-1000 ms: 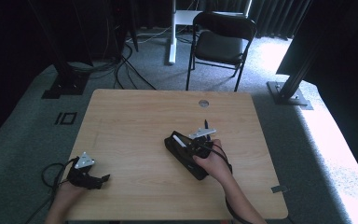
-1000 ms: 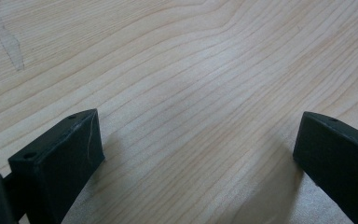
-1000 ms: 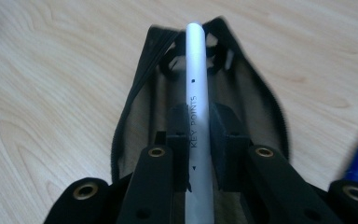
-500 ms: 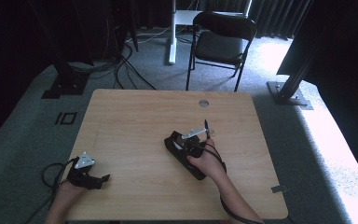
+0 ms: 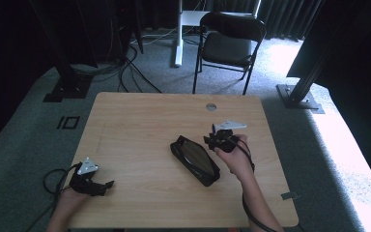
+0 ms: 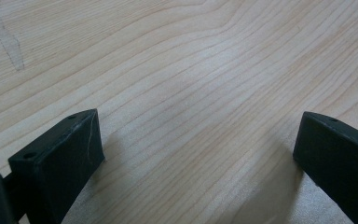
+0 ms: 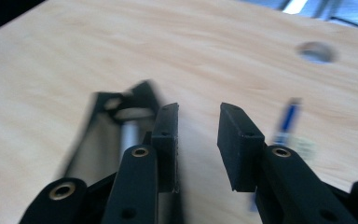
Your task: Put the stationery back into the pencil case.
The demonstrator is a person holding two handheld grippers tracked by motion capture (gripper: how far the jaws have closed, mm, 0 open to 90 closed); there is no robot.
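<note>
On the table (image 5: 140, 121): black case (image 5: 195, 159), lid open, lying near the middle.
Right gripper (image 5: 213, 140): just beside the case's far end, jaws slightly parted, just been opening, pinching nothing.
Left gripper (image 6: 193, 154): spread wide over bare wood.

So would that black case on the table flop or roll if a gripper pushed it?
The black case lies flat and long, so it would probably slide rather than roll. It holds its shape, so likely fairly stiff. On the smooth wooden table it may skid.

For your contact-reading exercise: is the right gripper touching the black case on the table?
Apart. In the high view the right gripper sits beside the black case, with bare wood between them.
</note>
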